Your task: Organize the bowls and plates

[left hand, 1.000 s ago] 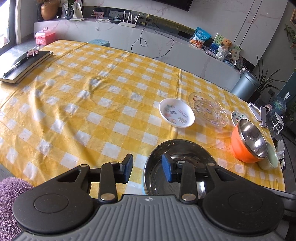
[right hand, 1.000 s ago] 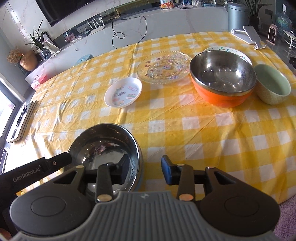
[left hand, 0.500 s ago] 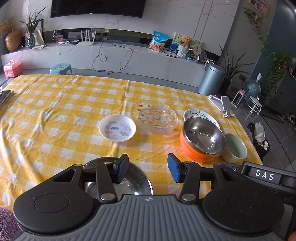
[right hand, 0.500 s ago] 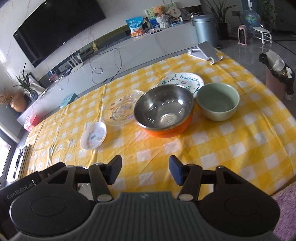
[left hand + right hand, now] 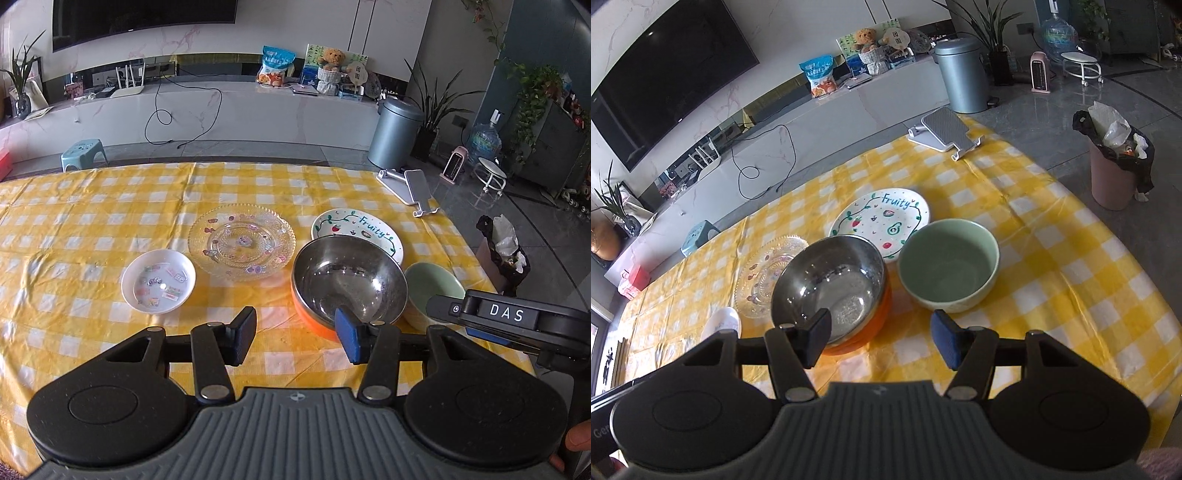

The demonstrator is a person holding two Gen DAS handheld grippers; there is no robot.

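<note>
My left gripper (image 5: pixel 295 332) is open and empty, low over the yellow checked tablecloth (image 5: pixel 92 221), just in front of the orange bowl with a steel inside (image 5: pixel 349 284). Left of that bowl lie a small white plate (image 5: pixel 159 280) and a clear glass plate (image 5: pixel 242 243). Behind it is the white "Fruity" plate (image 5: pixel 356 230), and a green bowl (image 5: pixel 434 288) stands to its right. My right gripper (image 5: pixel 882 336) is open too, with nothing between its fingers, hovering before the gap between the orange bowl (image 5: pixel 827 280) and the green bowl (image 5: pixel 949 266).
A grey phone stand (image 5: pixel 942 134) sits at the table's far right corner. Past the right table edge are a pink waste bin (image 5: pixel 1115 162) and a grey pedal bin (image 5: pixel 395 133). Checked cloth lies bare at the left (image 5: pixel 55 258).
Both grippers swung right, away from the flat steel dish at the near edge, which has left both views. Both pairs of jaws widened. The bowls now lie straight ahead.
</note>
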